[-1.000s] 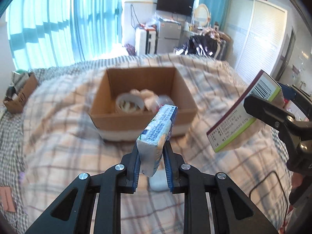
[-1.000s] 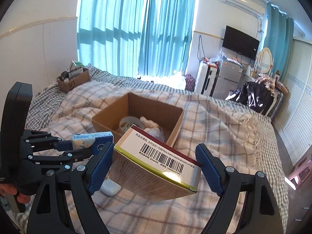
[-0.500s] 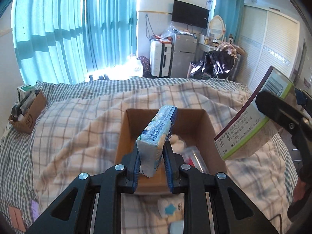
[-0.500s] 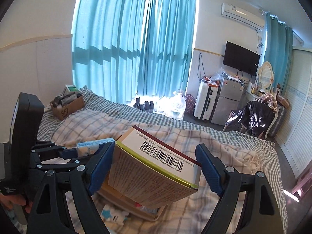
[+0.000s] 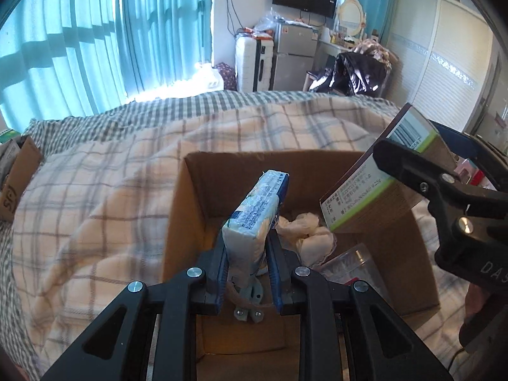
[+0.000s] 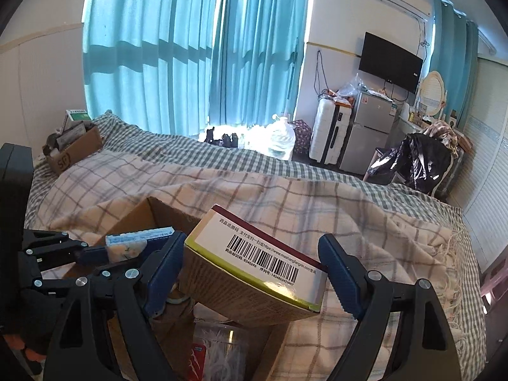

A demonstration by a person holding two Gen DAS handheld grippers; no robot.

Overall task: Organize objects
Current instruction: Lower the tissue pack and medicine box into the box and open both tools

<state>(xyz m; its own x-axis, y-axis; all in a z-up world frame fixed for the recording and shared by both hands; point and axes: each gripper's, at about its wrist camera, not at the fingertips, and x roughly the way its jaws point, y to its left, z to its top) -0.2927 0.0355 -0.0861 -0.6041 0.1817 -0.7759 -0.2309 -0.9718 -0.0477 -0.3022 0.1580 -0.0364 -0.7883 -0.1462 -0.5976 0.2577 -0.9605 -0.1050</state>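
Note:
My left gripper is shut on a blue and white tissue pack, held on edge over the open cardboard box on the bed. My right gripper is shut on a brown medicine box with a barcode and green edge, held above the right side of the cardboard box. The medicine box also shows in the left wrist view, and the tissue pack in the right wrist view. Inside the cardboard box lie crumpled white cloth and a clear plastic tub.
The box sits on a plaid blanket on the bed. A smaller cardboard box with items stands at the bed's far left corner. Beyond the bed are curtains, a suitcase, a small fridge and a chair with a black bag.
Both grippers have moved forward and down with their loads; they now hang right over the open cardboard box, whose inside fills the lower part of both views.

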